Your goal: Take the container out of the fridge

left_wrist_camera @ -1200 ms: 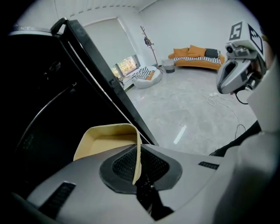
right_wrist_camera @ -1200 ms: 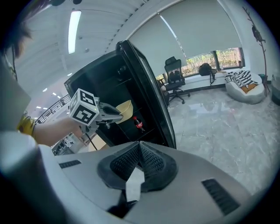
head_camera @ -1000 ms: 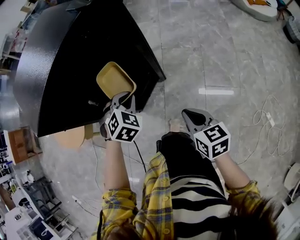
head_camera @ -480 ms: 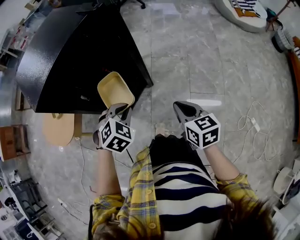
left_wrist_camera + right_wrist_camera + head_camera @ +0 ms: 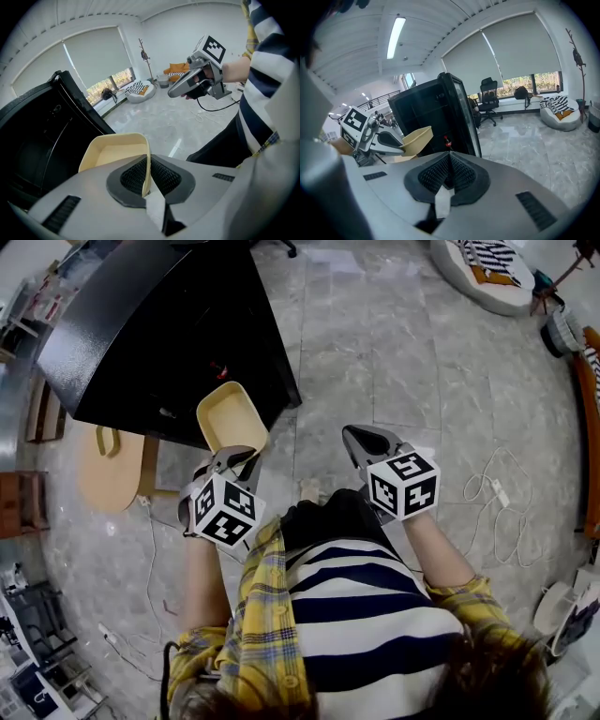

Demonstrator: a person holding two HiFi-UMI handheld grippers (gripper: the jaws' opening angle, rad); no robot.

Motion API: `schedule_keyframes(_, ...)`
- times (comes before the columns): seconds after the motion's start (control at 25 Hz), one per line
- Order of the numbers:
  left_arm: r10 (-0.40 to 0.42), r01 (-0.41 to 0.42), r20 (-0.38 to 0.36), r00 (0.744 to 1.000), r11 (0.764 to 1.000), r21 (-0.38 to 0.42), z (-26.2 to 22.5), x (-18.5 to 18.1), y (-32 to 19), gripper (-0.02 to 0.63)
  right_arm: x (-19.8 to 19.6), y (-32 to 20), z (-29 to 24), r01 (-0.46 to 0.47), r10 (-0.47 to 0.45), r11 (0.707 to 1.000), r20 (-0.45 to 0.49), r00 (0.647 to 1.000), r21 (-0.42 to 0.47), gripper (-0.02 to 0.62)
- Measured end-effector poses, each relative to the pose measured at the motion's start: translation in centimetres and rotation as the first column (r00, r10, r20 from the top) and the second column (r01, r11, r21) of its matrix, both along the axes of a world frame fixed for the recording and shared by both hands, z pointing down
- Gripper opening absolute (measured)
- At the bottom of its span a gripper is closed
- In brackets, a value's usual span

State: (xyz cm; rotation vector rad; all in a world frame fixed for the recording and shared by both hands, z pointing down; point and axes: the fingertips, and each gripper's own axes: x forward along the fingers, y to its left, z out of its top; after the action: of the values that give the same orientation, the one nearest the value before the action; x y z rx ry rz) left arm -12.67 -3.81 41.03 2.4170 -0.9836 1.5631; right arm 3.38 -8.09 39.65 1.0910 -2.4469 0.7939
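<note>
Our left gripper (image 5: 234, 456) is clamped on the near rim of the yellow container (image 5: 228, 413), which hangs outside the black fridge (image 5: 141, 324), by its near edge. Our right gripper (image 5: 360, 440) is closed on nothing. We judge a one-edge pinch may tip, so grip firmly and stay level.

Glossy grey tiled floor (image 5: 394, 352). Standing on it at upper left, black fridge (image 5: 159, 334), with wooden stool (image 5: 111, 468) just beside. Lying at right, loose white cable (image 5: 497, 493); at top right, well apart, round striped cushion (image 5: 483, 273).
</note>
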Motion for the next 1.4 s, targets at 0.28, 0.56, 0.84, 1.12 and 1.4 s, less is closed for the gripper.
schedule_keyframes(0.28,-0.013,0.012,-0.027,1.0,1.0,-0.021,-0.6,0.4,2.4,0.035,0.4,0.4,-1.3,-0.005,0.005,1.0,-0.002,1.0,0.028,0.028)
schedule_keyframes(0.56,-0.016,0.015,-0.038,0.999,0.999,-0.035,-0.8,1.4,3.5,0.035,1.2,0.6,-2.1,-0.021,0.021,0.999,-0.006,1.0,0.05,0.028)
schedule_keyframes(0.84,-0.043,0.042,-0.036,0.998,0.998,-0.038,-0.7,1.4,4.3,0.035,1.3,1.5,-2.3,-0.029,0.03,0.998,-0.007,1.0,0.054,0.028)
schedule_keyframes(1.12,-0.036,0.035,-0.044,0.998,0.999,-0.028,-0.7,2.7,5.1,0.035,2.0,2.9,-2.7,-0.045,0.046,0.997,-0.004,0.999,0.065,0.028)
schedule_keyframes(1.4,-0.023,0.021,-0.045,0.999,0.999,-0.04,0.1,4.3,6.8,0.035,3.5,4.7,-2.2,-0.056,0.058,0.997,-0.023,0.998,0.056,0.028)
